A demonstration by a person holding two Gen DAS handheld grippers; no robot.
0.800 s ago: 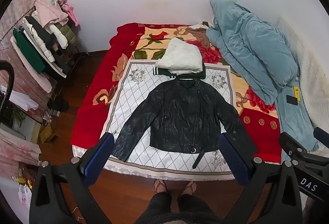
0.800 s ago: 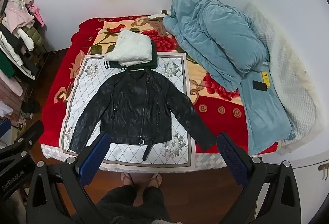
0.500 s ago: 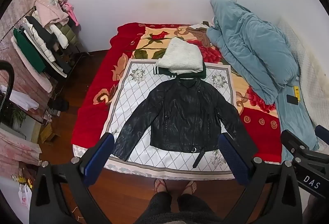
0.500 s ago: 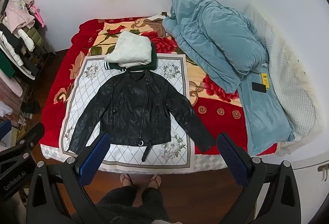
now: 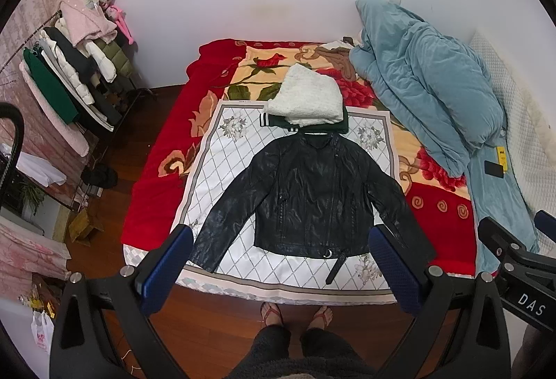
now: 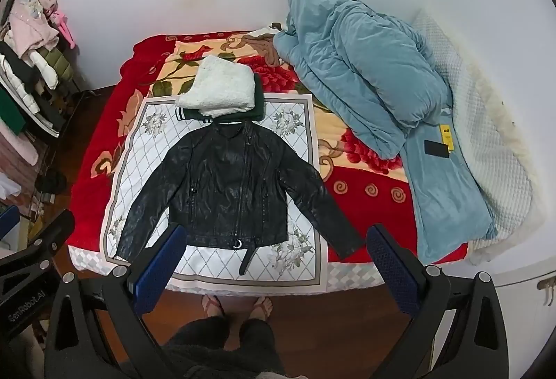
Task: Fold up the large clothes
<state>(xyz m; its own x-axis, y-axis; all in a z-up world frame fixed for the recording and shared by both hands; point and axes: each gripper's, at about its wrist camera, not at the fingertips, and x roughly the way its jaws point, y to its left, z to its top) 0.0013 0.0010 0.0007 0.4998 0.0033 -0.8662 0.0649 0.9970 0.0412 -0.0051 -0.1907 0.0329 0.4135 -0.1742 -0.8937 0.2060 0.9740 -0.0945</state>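
Observation:
A black leather jacket (image 5: 309,201) (image 6: 229,187) lies flat and face up on a white patterned cloth (image 5: 222,170) (image 6: 146,149) on the bed, both sleeves spread out and down. Behind its collar sits a folded stack, a white fleecy garment (image 5: 307,99) (image 6: 219,92) on a dark green one. My left gripper (image 5: 281,260) hangs open high above the jacket's hem, nothing between its blue pads. My right gripper (image 6: 274,257) is likewise open and empty above the near bed edge. The right gripper's body shows at the left wrist view's right edge.
A red floral blanket (image 5: 156,177) covers the bed. A bunched blue duvet (image 5: 427,90) (image 6: 365,73) lies at the right with a phone (image 6: 436,147) on it. A clothes rack (image 5: 73,83) stands left. The person's feet (image 5: 295,313) stand on the wood floor at the bed's foot.
Both views have drifted very slightly; the jacket and the stack lie as before. Both grippers stay open and empty.

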